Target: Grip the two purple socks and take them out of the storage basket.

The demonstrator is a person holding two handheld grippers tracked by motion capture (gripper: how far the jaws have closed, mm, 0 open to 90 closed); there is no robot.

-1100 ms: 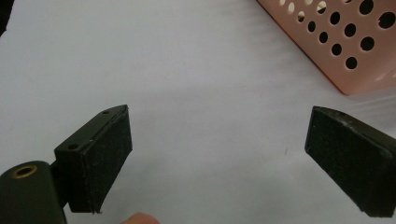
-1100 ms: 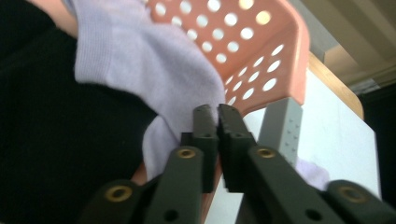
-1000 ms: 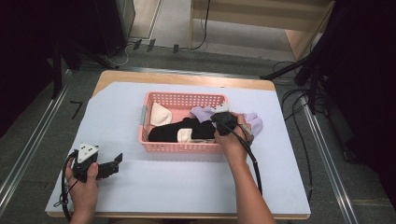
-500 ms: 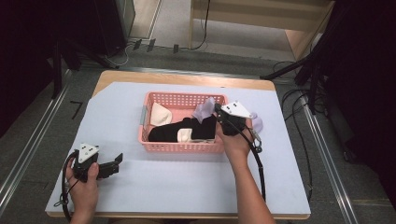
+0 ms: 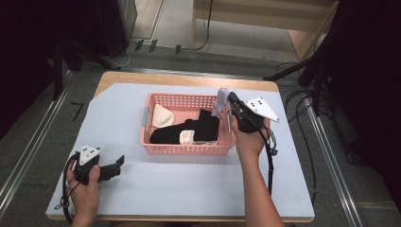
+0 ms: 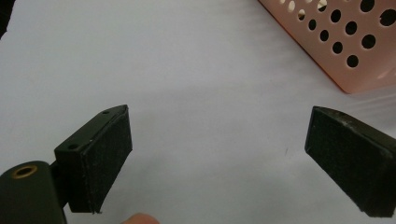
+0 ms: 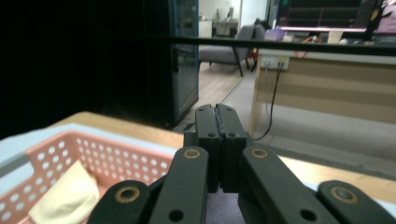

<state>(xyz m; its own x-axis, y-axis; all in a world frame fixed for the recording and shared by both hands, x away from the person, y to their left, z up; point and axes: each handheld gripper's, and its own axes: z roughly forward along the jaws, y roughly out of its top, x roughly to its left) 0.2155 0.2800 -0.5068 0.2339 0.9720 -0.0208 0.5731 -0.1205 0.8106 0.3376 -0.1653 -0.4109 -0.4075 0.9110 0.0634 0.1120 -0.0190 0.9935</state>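
The right gripper (image 5: 230,101) has its jaws clenched on 1 pale lilac sock (image 5: 220,102), lifted above the pink perforated plastic basket (image 5: 187,148); black and cream socks remain inside. The left gripper (image 5: 116,165), jaws released, rests on the bench (image 5: 189,189).

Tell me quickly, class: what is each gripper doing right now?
Left gripper: open, fingers wide apart, nothing between them, over the white mat.
Right gripper: closed on a lavender sock, lifted above the pink basket.
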